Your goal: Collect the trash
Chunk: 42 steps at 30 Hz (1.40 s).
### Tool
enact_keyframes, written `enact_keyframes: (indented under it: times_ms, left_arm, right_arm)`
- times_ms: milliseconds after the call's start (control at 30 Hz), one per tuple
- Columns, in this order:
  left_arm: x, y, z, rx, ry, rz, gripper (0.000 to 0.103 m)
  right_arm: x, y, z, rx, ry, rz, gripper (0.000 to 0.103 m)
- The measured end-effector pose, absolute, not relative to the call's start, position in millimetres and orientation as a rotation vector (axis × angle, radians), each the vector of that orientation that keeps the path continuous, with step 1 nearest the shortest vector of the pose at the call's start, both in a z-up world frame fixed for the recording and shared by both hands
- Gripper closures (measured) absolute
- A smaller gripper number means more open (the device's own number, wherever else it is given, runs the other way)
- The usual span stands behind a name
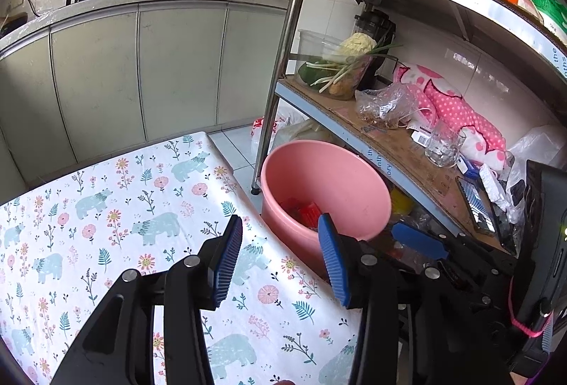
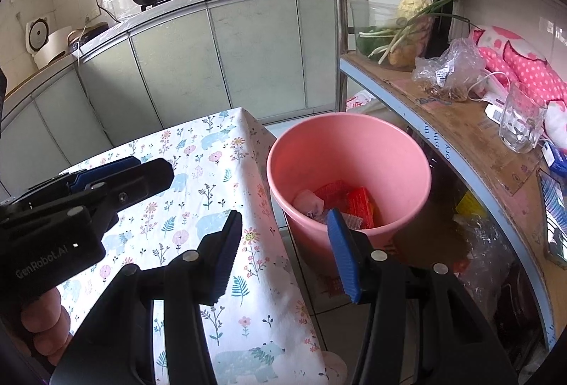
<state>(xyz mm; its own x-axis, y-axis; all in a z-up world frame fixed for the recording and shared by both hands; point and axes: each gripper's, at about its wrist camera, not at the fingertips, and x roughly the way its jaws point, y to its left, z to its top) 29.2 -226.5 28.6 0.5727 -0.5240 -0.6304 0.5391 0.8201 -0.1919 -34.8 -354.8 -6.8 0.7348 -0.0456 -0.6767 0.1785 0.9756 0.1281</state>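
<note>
A pink bucket (image 2: pixel 349 151) stands on the floor between the table and the metal shelf; it also shows in the left wrist view (image 1: pixel 326 183). Inside it lie red wrappers (image 2: pixel 354 202) and a pale crumpled wad (image 2: pixel 308 202). My left gripper (image 1: pixel 280 254) is open and empty above the table's right edge, next to the bucket. My right gripper (image 2: pixel 283 250) is open and empty over the gap between table edge and bucket. The right gripper's blue finger (image 1: pixel 418 241) shows in the left wrist view. The left gripper (image 2: pixel 106 176) shows in the right wrist view.
The table has a floral bear-print cloth (image 1: pixel 117 218) (image 2: pixel 212 179). A metal shelf (image 1: pixel 389 137) on the right holds vegetables, a plastic bag, a glass (image 2: pixel 521 126) and pink cloth. Kitchen cabinets (image 1: pixel 141 66) with woks on a stove stand behind.
</note>
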Motion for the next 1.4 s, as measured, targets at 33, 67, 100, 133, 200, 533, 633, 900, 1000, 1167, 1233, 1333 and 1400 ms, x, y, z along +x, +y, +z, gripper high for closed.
enact_keyframes:
  times_ms: [33,67,100,133,200,533,633,900,1000,1167,1233,1333,1400]
  left_arm:
    - [28.3,-226.2,28.3,0.025,0.731,-0.622,0.059]
    - [27.9,-226.2,28.1,0.027,0.73,-0.621,0.059]
    - [27.8,-226.4,27.6,0.029,0.729,-0.622,0.059]
    - [27.4,-226.5,27.4,0.031,0.728,-0.622,0.059]
    - [27.4,-226.3,26.7,0.033,0.728,-0.622,0.059]
    - [26.2,-227.4,25.2,0.035,0.728,-0.625,0.059]
    - [26.2,-227.3,25.0,0.033,0.727,-0.625,0.059]
    - [23.8,-226.2,26.2,0.035,0.723,-0.629,0.059]
    - [22.5,-225.0,27.5,0.033,0.719,-0.631,0.059]
    - [21.1,-224.2,29.5,0.034,0.714,-0.635,0.059]
    - [20.7,-223.9,29.6,0.034,0.712,-0.636,0.059]
    - [20.4,-223.9,30.0,0.033,0.711,-0.638,0.059]
    - [20.4,-223.8,30.0,0.033,0.711,-0.638,0.059]
  right_arm:
    - [-35.0,-355.0,-7.1,0.193,0.738,-0.126,0.052]
    - [-35.2,-355.5,-7.7,0.197,0.74,-0.129,0.052]
    - [-35.3,-356.0,-8.1,0.199,0.742,-0.132,0.052]
    - [-35.0,-356.3,-8.4,0.2,0.743,-0.134,0.052]
    - [-35.6,-356.5,-8.5,0.202,0.741,-0.136,0.052]
    - [-37.4,-357.0,-10.2,0.203,0.743,-0.141,0.052]
    - [-37.5,-357.2,-10.3,0.203,0.744,-0.141,0.052]
    - [-37.8,-357.1,-10.0,0.203,0.744,-0.141,0.052]
    - [-38.9,-356.8,-9.4,0.201,0.741,-0.141,0.052]
    - [-40.3,-355.7,-8.0,0.199,0.739,-0.142,0.052]
    - [-40.0,-356.0,-7.2,0.198,0.737,-0.141,0.052]
    - [-40.1,-356.0,-6.8,0.197,0.737,-0.142,0.052]
    - [-40.3,-356.0,-6.8,0.197,0.737,-0.142,0.052]
